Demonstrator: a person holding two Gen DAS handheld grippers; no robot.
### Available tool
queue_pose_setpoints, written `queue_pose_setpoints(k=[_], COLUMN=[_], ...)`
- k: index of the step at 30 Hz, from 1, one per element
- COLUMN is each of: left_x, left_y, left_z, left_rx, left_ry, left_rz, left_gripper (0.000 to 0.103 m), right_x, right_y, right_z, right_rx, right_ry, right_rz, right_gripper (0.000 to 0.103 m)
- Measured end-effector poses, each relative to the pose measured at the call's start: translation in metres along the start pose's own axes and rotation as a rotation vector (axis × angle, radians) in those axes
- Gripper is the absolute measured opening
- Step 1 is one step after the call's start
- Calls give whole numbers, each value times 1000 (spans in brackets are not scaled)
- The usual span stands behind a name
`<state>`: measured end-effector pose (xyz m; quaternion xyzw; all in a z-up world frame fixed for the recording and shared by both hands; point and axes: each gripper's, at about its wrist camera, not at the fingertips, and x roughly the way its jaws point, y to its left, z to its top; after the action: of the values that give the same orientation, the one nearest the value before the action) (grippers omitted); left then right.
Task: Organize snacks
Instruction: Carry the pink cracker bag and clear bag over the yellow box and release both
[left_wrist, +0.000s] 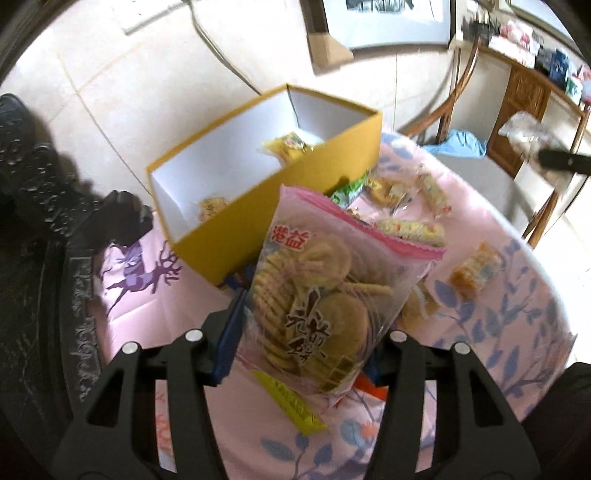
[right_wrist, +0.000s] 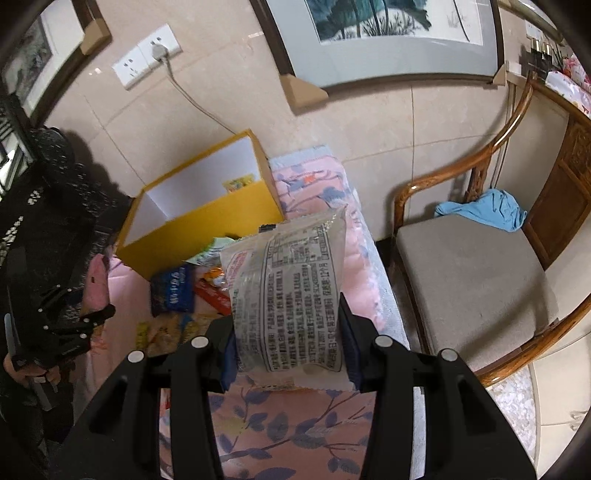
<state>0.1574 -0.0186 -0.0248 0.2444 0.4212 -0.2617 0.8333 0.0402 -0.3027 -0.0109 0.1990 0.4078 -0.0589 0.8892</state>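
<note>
Left gripper (left_wrist: 310, 343) jaws gripping "港益" biscuit bag (left_wrist: 332, 295), right gripper (right_wrist: 290, 343) jaws gripping print-covered packet (right_wrist: 291, 295).

**Tiled room, daylight falling in**

A framed painting (right_wrist: 388, 33) is hanging on the cream tiled wall (right_wrist: 369, 122) at twelve o'clock. A wooden armchair (right_wrist: 476, 280) is standing at three o'clock, carrying a blue cloth (right_wrist: 484, 210). A wall socket (right_wrist: 146, 55) is sitting at eleven o'clock.

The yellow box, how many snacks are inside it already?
2 that I can see in the yellow box: a yellow packet at the far end, and a pale snack by the near wall. More may be hidden.
</note>
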Motion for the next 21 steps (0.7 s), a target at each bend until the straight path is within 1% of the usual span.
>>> queue_pose_setpoints(k=[2,5,8,10,12,14,15,16,18,21], left_x=[-12,-32,-45,-51,-62,-74,-84,-89,-99,-106], left_y=[4,11,8,5,4,2,0,-2,-6,-6], left_z=[-1,-2,-3,-3,0,3,4,6,8,10], left_rx=[-25,-73,-60,-61,-90,-113,-115,-113,-112,-141], left_ry=[0,15,54,65,68,37,10,-4,-25,-41], left_rz=[-3,-35,-10,-1,0,-18,-43,-46,-26,-37], left_gripper=[54,54,54,54,54,54,54,54,54,54], right_x=[-8,-16,-21,-20,-16,-9,-4,1,6,12], right_y=[0,3,7,3,-2,-7,-11,-14,-19,-23], right_z=[-4,-13,-20,-26,-30,-32,-33,-34,-35,-34], right_rx=[2,-3,-42,-33,-16,-5,5,20,39,36], right_ry=[-16,-34,-51,-53,-52,-51,-43,-32,-20,-10], right_rz=[14,38,54,106,142,157,160,162,174,167], right_gripper=[46,46,46,46,46,46,46,46,46,46])
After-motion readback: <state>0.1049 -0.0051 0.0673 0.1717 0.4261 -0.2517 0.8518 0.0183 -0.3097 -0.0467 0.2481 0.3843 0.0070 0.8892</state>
